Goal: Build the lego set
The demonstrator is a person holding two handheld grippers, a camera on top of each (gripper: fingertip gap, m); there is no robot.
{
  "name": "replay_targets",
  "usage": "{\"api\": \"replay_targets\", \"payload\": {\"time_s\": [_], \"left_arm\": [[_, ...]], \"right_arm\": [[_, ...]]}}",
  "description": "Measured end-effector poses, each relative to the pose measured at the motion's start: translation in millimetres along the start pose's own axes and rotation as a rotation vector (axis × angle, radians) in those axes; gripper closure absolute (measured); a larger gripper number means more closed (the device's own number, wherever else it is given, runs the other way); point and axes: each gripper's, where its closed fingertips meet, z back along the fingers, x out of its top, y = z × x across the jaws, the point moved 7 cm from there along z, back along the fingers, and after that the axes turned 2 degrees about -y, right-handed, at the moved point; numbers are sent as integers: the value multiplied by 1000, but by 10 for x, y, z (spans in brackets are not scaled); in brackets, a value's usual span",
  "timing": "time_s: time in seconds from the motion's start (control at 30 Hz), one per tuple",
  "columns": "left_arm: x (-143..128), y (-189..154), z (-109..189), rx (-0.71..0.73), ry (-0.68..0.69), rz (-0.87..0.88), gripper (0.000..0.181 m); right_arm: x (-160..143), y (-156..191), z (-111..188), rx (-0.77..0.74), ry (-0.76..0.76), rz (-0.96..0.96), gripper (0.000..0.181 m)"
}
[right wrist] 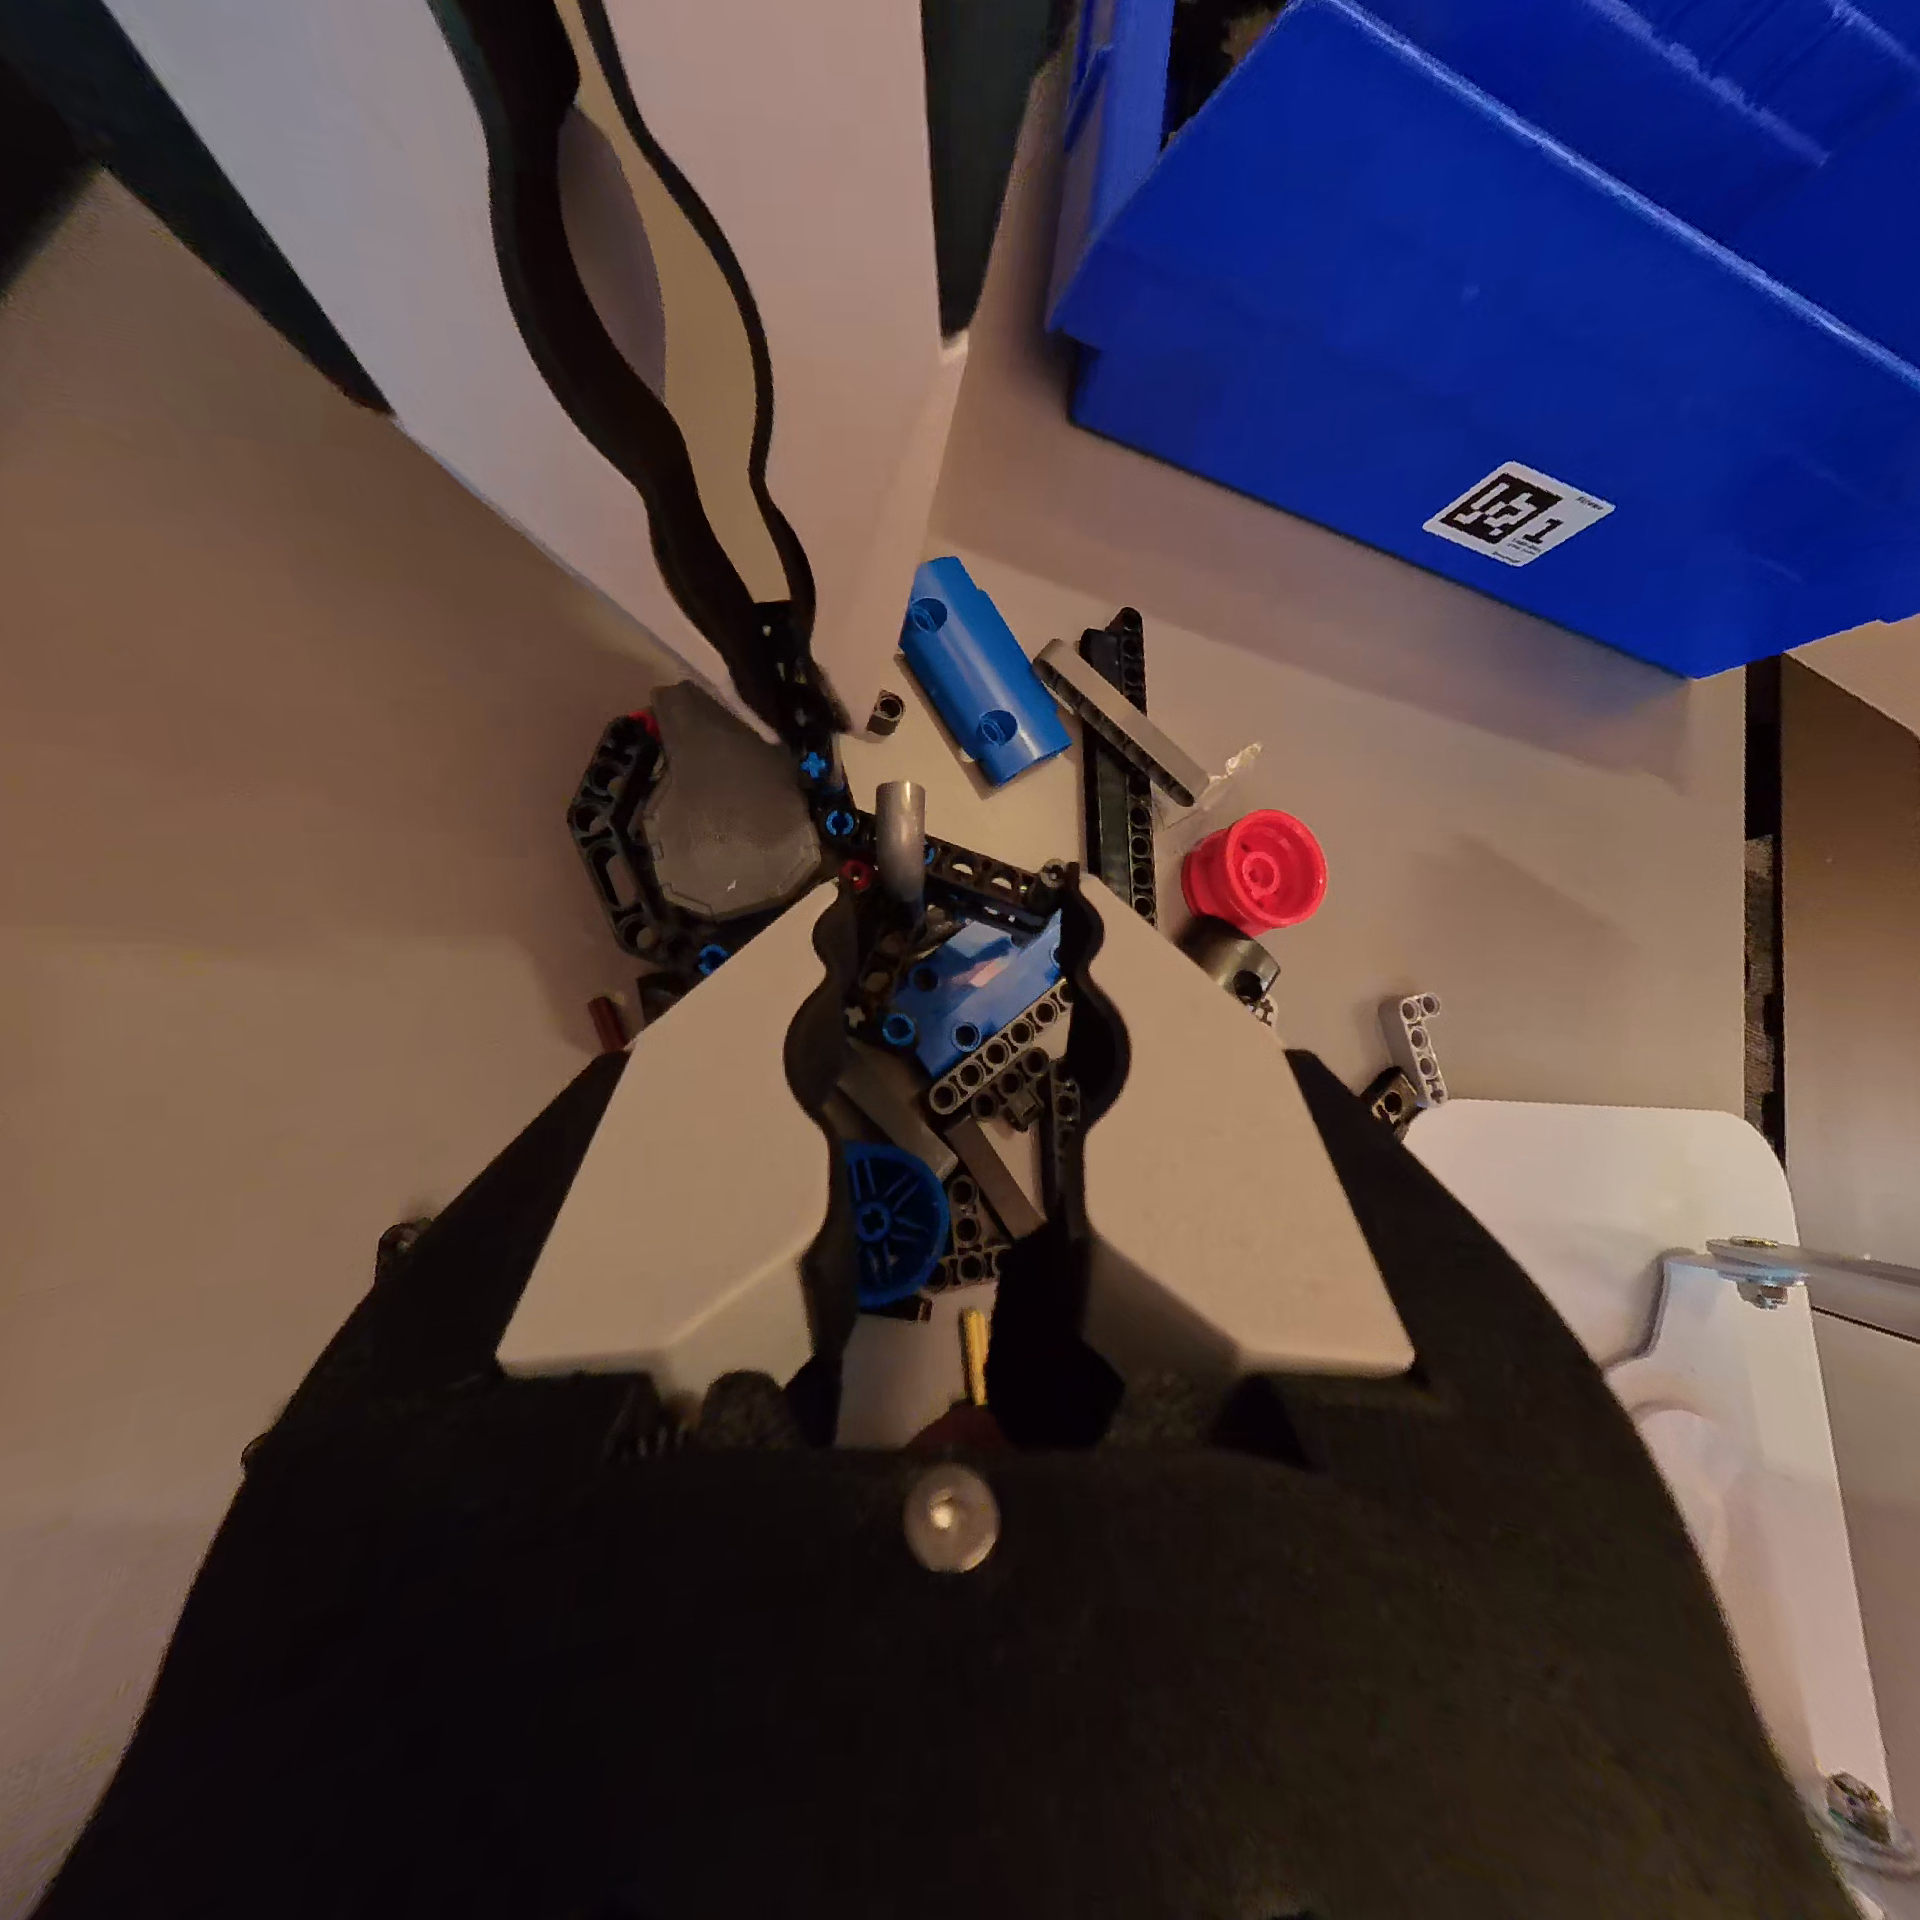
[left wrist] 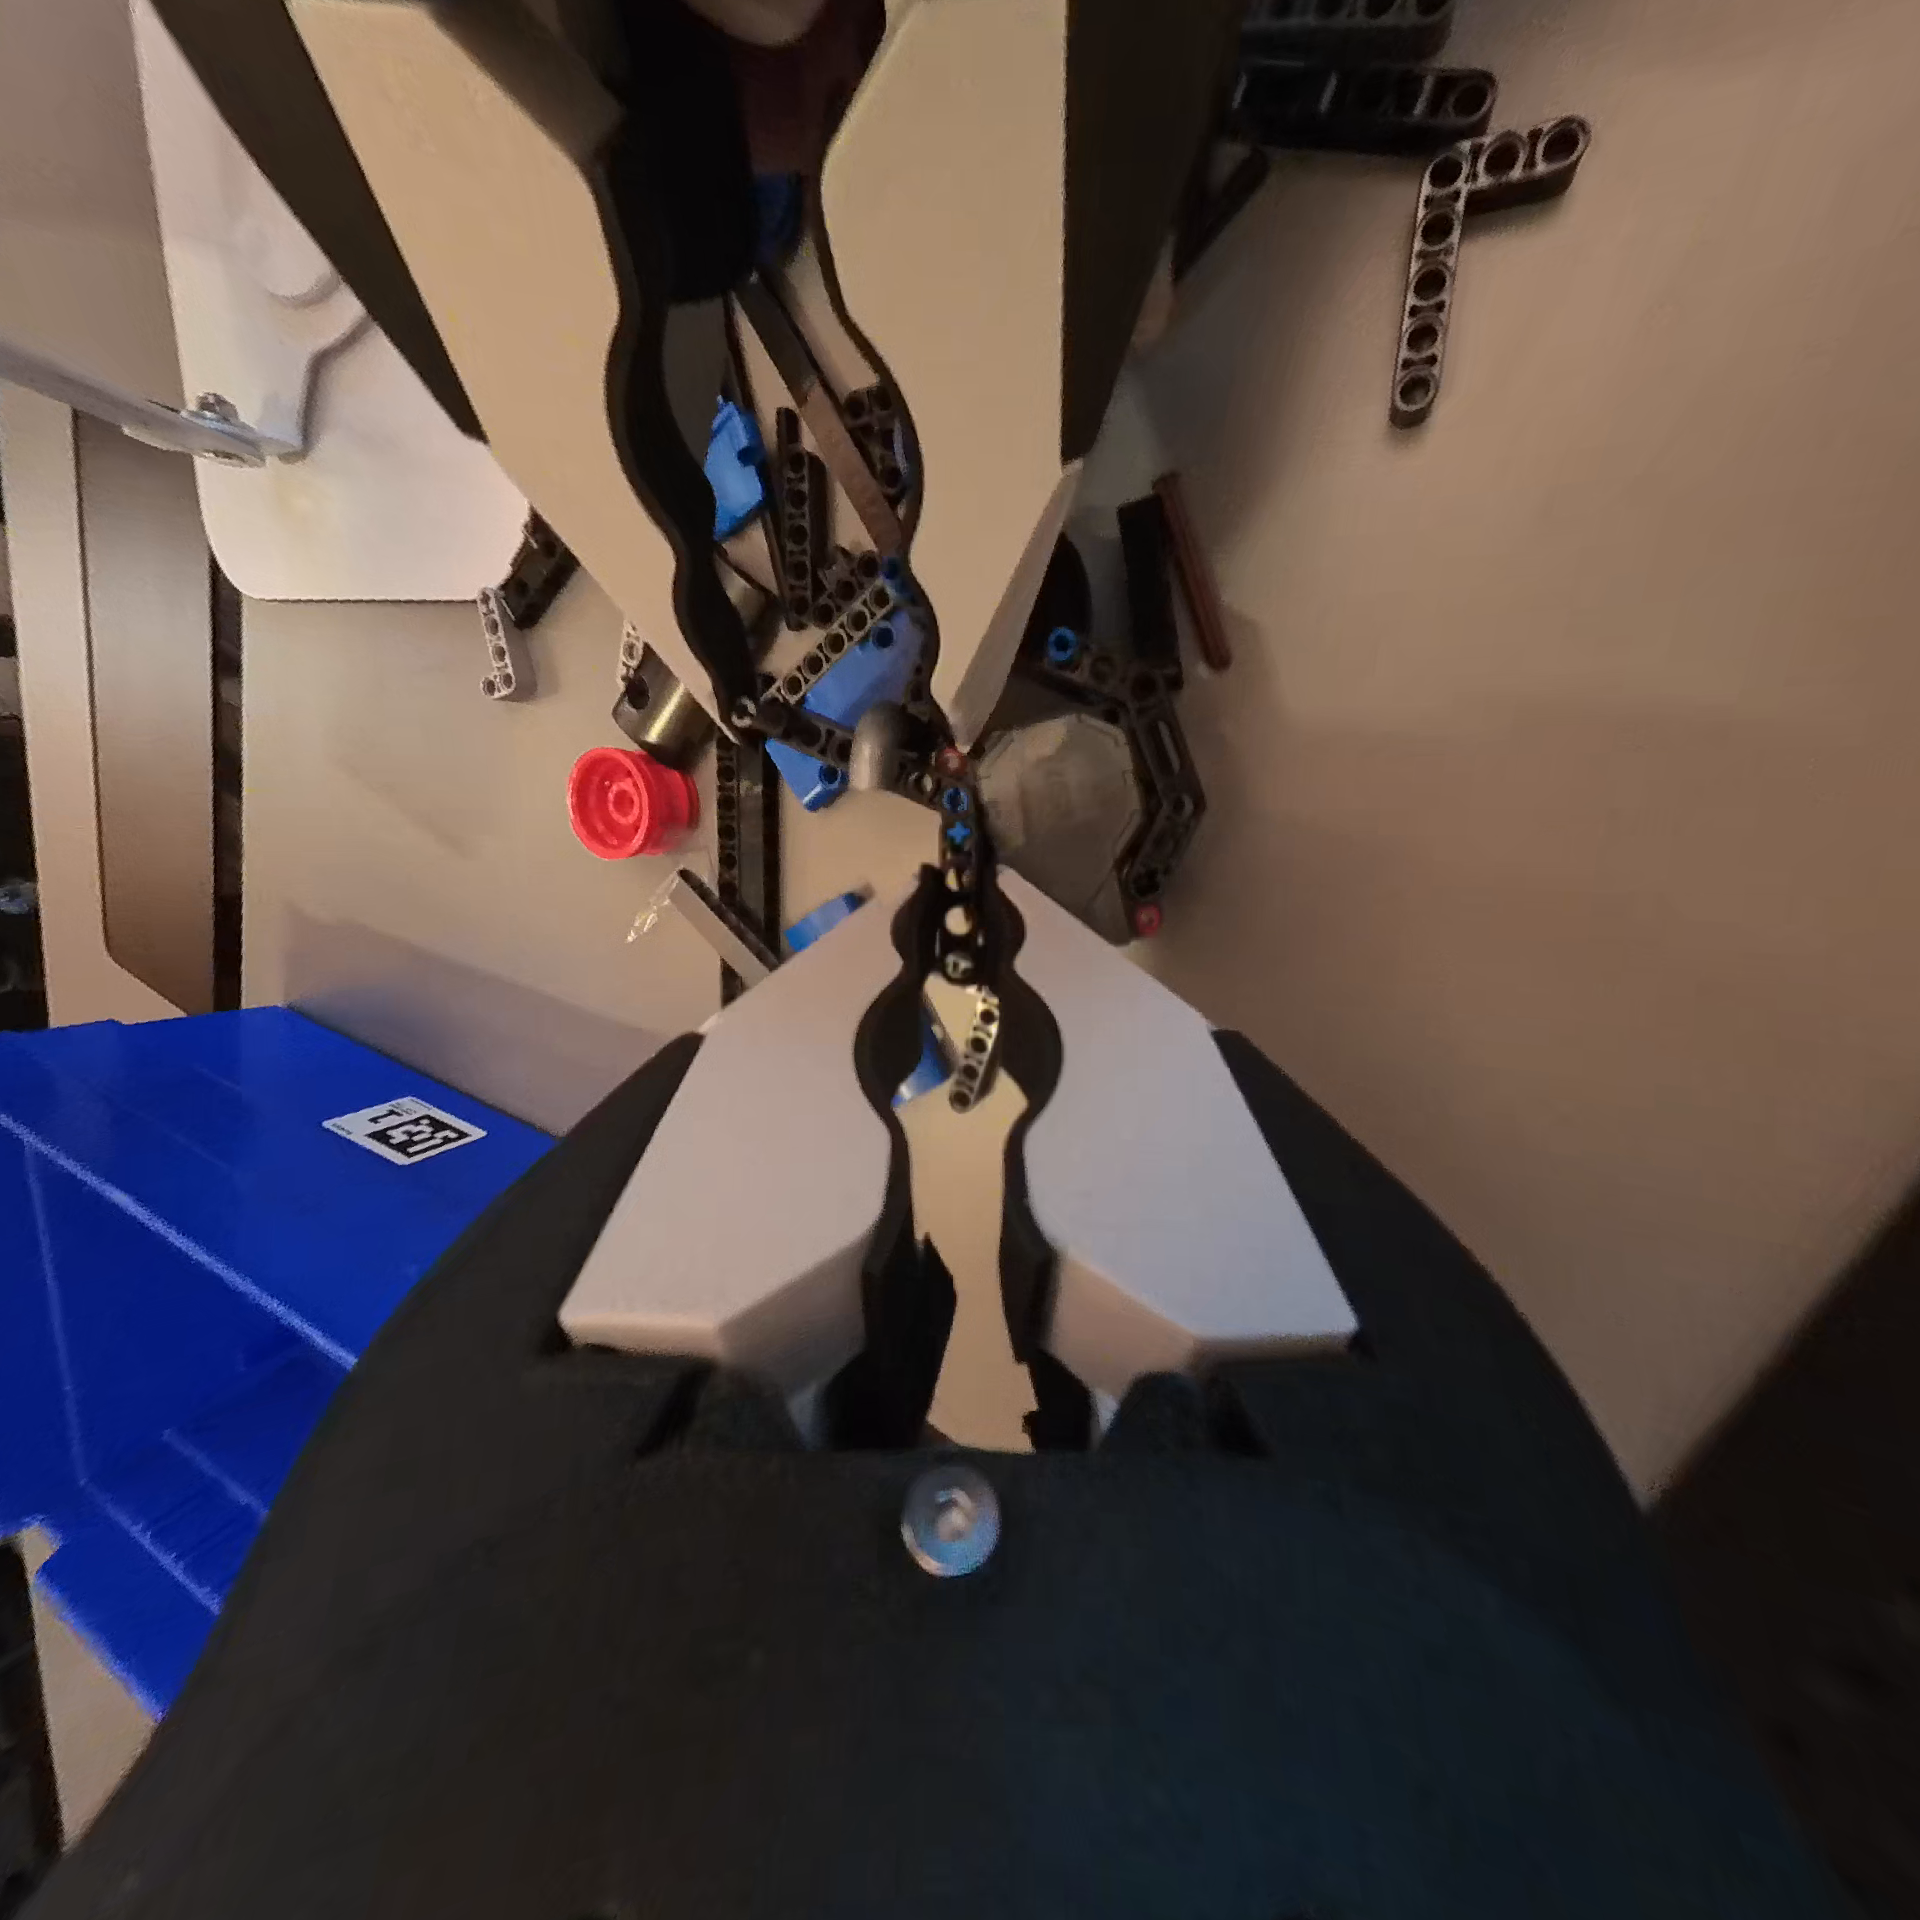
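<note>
Red wheel hub (right wrist: 1257, 871), blue bin (right wrist: 1507, 312), black holed beams (left wrist: 1439, 260), blue panel (right wrist: 977, 670).

left gripper (left wrist: 961, 914): smooth matt pale plastic finger shells; black wavy inner pads (left wrist: 1023, 1049), rubbery-looking; black body rough and grainy; one bright metal screw (left wrist: 951, 1519).
right gripper (right wrist: 961, 899): same matt pale shells and coarse black body.
black beam assembly (left wrist: 956, 831): hard plastic, slight sheen, blue pins.
red wheel hub (right wrist: 1257, 871): glossy moulded plastic.
blue curved panel (right wrist: 977, 670): glossy smooth plastic.
grey faceted shell (right wrist: 722, 831): matt, finely grained plastic.
blue bin (right wrist: 1507, 312): smooth plastic, faintly ribbed; paper sticker (right wrist: 1517, 513).
table (left wrist: 1558, 727): smooth matt beige surface.
bracket (left wrist: 156, 416): brushed metal.
</note>
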Motion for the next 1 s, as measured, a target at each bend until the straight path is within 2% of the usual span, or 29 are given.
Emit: {"api": "replay_targets", "payload": {"time_s": [0.07,0.3,0.83,1.0], "left_arm": [[13,-17,-10,0,-29,16,176],[-1,-40,0,13,-2,7,176],[-45,25,-49,-57,40,66,176],[9,12,-75,-37,68,59,176]], "right_arm": [[6,4,-4,3,-1,3,143],[12,11,-8,4,-6,2,143],[19,6,-15,-3,-5,-8,144],[5,-2,-3,-7,6,-7,145]]}}
